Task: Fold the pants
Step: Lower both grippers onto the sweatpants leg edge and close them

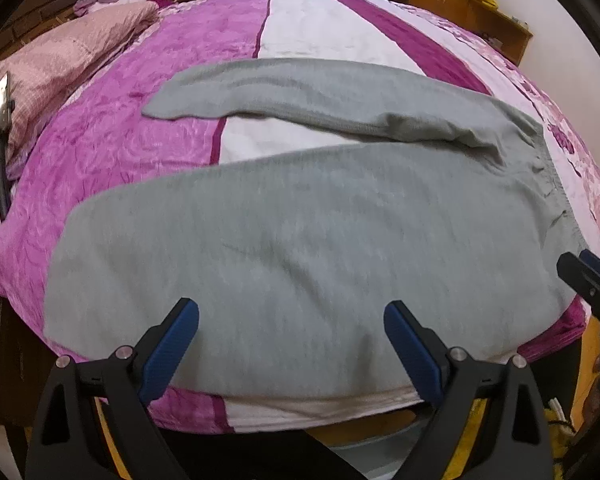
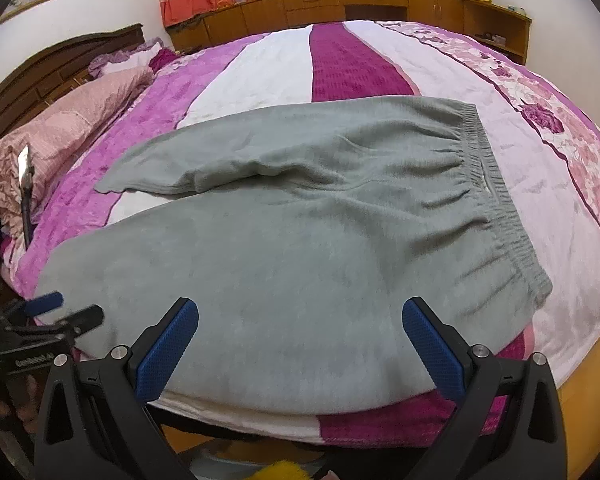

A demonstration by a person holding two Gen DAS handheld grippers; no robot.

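The big bed with the fuzzy pink, purple and white striped blanket [image 2: 340,56] holds the soft grey fleece pants [image 2: 300,240], spread flat near the front edge, legs apart, stretchy waistband on the right. Folding looks not yet started. The left tool [image 1: 291,320] and right tool [image 2: 300,316] hang wide open, holding nothing. Next, I think, they pinch one leg and lay it over the other.

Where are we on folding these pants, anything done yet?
Done: the grey pants are spread out on the bed, waistband to the right, legs apart in a V. No fold is visible yet. In hand: nothing; the left gripper and right gripper are both open, poised over the near leg. Left: all of it, probably one leg laid over the other, then folded lengthwise.
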